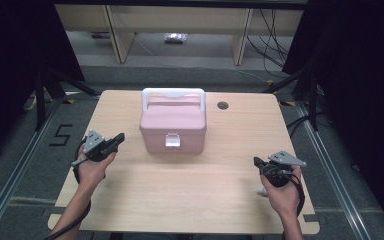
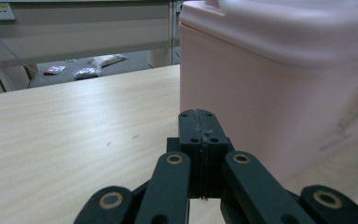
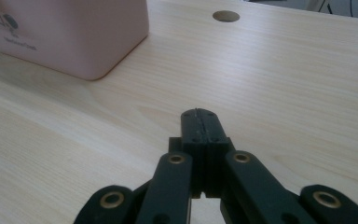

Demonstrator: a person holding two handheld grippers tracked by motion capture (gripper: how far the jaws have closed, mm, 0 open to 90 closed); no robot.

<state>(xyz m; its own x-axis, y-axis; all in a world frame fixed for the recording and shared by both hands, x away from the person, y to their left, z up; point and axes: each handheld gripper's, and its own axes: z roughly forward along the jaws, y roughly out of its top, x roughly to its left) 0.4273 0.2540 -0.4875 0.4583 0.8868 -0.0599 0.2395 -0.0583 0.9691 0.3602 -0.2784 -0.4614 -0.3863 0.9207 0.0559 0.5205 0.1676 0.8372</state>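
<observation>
Pink lidded box [image 1: 172, 122] sits latched near worktop's [image 1: 190, 200] far edge, untouched. Left tongs [image 1: 120, 137] and right tongs [image 1: 256, 161] both closed, empty, flanking it; opening not begun.

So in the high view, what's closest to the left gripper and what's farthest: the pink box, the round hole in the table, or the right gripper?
From the left gripper:
1. Pink box, just beside it, mid-table.
2. Round hole, beyond the box, near the far edge.
3. Right gripper, across at the table's right side.

The light wooden table [image 1: 190, 200] bears one pink plastic box [image 1: 172, 125] with one white handle [image 1: 173, 93]; two black two-jaw grippers are present.
</observation>
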